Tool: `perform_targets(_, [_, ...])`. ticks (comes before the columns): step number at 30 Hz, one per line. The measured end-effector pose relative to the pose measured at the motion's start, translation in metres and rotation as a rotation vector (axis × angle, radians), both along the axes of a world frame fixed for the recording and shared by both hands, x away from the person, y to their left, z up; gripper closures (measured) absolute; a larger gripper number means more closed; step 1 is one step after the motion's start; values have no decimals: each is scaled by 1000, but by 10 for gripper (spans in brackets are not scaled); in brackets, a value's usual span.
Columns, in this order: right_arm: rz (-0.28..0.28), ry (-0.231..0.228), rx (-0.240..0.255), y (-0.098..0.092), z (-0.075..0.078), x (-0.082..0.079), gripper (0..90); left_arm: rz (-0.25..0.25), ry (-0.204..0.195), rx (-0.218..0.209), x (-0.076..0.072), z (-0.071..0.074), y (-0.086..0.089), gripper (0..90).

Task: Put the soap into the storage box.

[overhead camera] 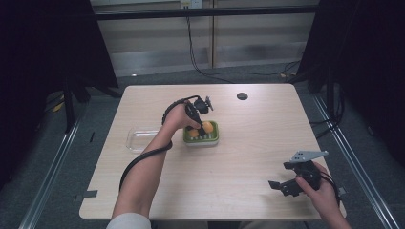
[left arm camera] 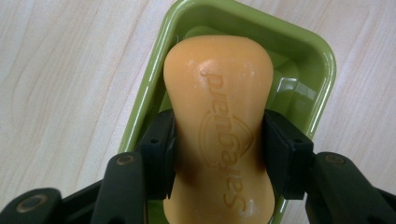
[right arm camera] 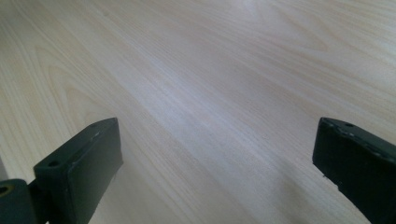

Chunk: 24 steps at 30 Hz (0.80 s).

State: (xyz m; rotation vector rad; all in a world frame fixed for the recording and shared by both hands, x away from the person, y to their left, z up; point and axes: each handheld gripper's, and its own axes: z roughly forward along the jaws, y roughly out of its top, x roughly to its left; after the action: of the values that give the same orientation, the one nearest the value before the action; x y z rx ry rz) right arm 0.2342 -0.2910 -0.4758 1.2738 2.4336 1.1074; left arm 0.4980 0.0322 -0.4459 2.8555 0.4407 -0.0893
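An orange bar of soap [left arm camera: 218,126] with embossed lettering sits pinched at its narrow waist between the two black jaws of my left gripper [left arm camera: 218,151], just over a green soap dish [left arm camera: 317,79]. In the high view the left gripper [overhead camera: 203,128] points down into the green dish [overhead camera: 214,139] near the table's middle, with the orange soap [overhead camera: 207,126] at its tip. My right gripper [overhead camera: 282,186] rests low near the front right corner, jaws wide apart. In the right gripper view its fingers [right arm camera: 79,163] frame bare wood with nothing between them.
A clear plastic tray [overhead camera: 138,138] lies just left of the green dish, partly behind the left forearm. A small black round disc [overhead camera: 242,96] sits near the far edge of the light wooden table [overhead camera: 258,143]. Black cables trail from both grippers.
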Motion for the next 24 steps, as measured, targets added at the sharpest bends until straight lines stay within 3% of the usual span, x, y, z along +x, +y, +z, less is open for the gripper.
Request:
perform_targets(5, [2, -2, -6, 0, 0, 0, 13, 8, -22, -6, -1, -4, 1, 493])
perform_targets(8, [3, 1, -3, 1, 0, 0, 13, 2, 1, -4, 0, -4, 2, 492])
perform_targets(13, [5, 2, -4, 1, -1, 0, 13, 21, -16, -18, 0, -4, 3, 486])
perform_targets(15, [4, 4, -7, 1, -1, 0, 13, 14, 2, -28, 3, 1, 5, 496])
perform_targets(16, [0, 3, -5, 2, -1, 0, 13, 23, -9, -41, 3, 2, 6, 502])
perform_targets(17, [3, 6, -7, 2, -1, 0, 13, 19, 10, -36, 4, 5, 6, 504])
perform_targets(20, [7, 0, -5, 2, -1, 1, 13, 24, 3, -40, 4, 8, 7, 490])
perform_targets(21, [7, 3, -5, 2, -1, 1, 13, 37, -17, -56, 3, 10, 8, 489])
perform_targets(24, [8, 1, -6, 3, -1, 2, 13, 42, -16, -57, 2, 14, 10, 474])
